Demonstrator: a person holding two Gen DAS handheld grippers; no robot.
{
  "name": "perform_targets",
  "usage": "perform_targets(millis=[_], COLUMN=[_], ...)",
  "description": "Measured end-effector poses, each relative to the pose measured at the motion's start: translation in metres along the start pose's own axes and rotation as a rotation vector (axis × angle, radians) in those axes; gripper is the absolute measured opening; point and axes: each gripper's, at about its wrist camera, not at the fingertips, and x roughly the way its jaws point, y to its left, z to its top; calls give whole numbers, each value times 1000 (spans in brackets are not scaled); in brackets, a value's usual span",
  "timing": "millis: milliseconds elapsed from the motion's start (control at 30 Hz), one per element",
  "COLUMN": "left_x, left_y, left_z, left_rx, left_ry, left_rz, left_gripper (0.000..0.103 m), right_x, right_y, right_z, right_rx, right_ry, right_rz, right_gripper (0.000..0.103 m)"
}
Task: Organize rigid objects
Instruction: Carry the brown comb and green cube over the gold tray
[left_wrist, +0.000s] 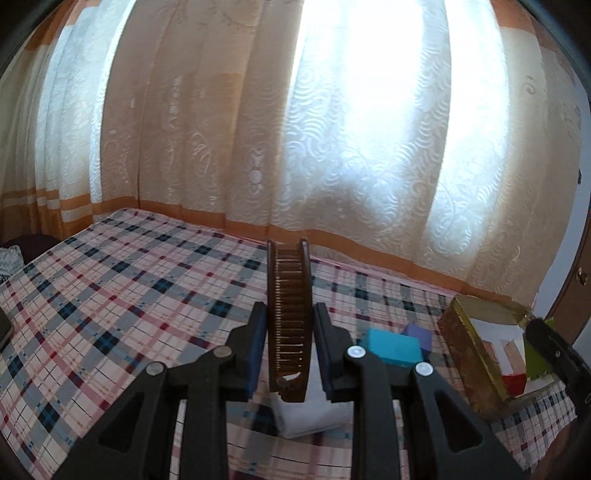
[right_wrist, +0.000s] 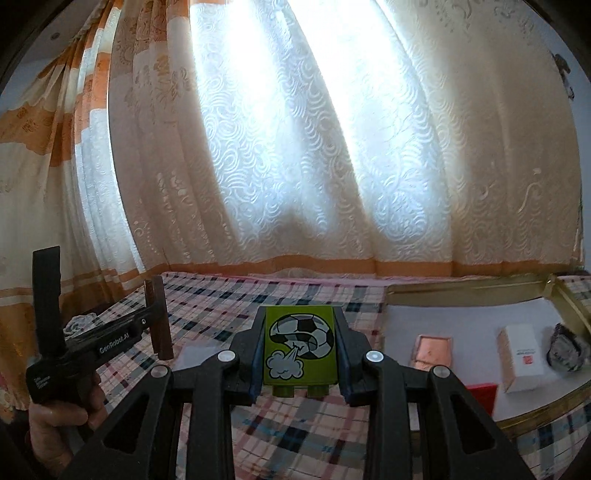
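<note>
Glossy brown plastic comb (left_wrist: 289, 317), matt green plastic block (right_wrist: 300, 345), woven checked cloth bedsheet (left_wrist: 129, 280), gold-foil cardboard box (left_wrist: 476, 354).

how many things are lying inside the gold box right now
4: a copper tile, a white carton, a red piece at the near rim, a dark bundle far right. More may be hidden.

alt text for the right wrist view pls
The right gripper holds a green toy block printed with a soccer ball, above a plaid bedspread. At right sits an open gold box with small items; at left, the left gripper holds a brown comb.
</note>
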Motion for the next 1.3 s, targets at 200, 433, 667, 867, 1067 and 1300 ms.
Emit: perform_targets(millis=[200,433,667,867,1067,1300], left_x=[-3,-4,-8,-12,-12,-11], left_y=[-31,-57,-83,-106,-128,-159], left_z=[-3,-4,-2,1,5,4], left_rx=[37,65,100,120,132,150], left_ry=[3,1,-18,-34,-41,-44], left_rz=[-16,-26,-35,-53,-80,-122], left_gripper=[24,24,24,24,24,24], right_x=[-9,-17,-27,-34,-44,-52], right_y=[-19,-39,-58,-75,-95,-122], right_z=[4,9,14,17,21,25], right_rx=[6,32,45,52,66,93], right_ry=[-28,-51,-81,-95,-119,-135], right_rz=[-44,-86,-118,-147,-184,-231], right_gripper=[34,34,34,34,34,34])
